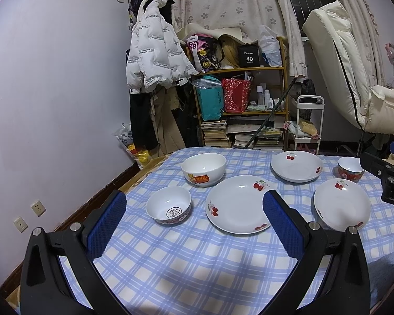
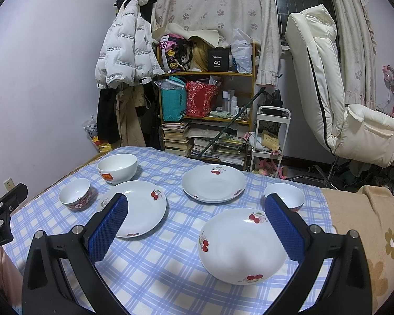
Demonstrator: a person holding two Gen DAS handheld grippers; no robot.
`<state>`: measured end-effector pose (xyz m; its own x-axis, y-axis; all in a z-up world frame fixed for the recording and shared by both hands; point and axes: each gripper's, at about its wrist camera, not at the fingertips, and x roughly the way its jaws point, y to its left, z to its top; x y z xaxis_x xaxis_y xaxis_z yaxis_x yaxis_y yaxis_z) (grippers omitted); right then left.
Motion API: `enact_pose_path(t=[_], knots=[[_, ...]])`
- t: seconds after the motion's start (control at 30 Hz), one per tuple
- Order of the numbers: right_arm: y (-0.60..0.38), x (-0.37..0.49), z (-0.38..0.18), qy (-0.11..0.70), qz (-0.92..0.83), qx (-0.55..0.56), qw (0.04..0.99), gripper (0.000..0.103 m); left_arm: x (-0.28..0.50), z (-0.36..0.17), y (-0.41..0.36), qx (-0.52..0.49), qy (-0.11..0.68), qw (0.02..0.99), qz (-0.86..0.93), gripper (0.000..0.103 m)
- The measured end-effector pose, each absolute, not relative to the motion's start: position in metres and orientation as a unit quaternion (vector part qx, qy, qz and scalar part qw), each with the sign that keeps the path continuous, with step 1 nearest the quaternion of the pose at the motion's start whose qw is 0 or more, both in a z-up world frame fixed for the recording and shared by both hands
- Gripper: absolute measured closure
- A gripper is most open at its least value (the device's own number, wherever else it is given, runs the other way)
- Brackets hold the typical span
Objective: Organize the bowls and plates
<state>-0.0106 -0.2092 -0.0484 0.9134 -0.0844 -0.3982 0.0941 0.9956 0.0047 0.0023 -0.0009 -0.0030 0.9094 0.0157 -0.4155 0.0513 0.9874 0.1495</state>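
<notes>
On the checked surface point(image 1: 186, 257) sit three plates point(image 1: 239, 204) and three bowls point(image 1: 204, 169) — both tools, left point(image 1: 194, 219) and right point(image 2: 195, 221), gape wide, holding nothing.

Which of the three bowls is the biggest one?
The plain white bowl with the orange label, at the far left of the table. The other two, one near left and one far right, are smaller with red patterned outsides.

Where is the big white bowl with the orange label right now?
The big white bowl stands at the table's far left, behind the small patterned bowl and left of the nearest cherry plate.
</notes>
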Motion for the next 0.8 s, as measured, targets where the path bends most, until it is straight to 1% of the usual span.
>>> enact_pose_path(t=[0.8], knots=[[-0.2074, -0.008, -0.0488, 0.207, -0.046, 0.011, 0.977, 0.0, 0.005, -0.0032, 0.0046, 0.079, 0.217, 0.973, -0.005, 0.001]])
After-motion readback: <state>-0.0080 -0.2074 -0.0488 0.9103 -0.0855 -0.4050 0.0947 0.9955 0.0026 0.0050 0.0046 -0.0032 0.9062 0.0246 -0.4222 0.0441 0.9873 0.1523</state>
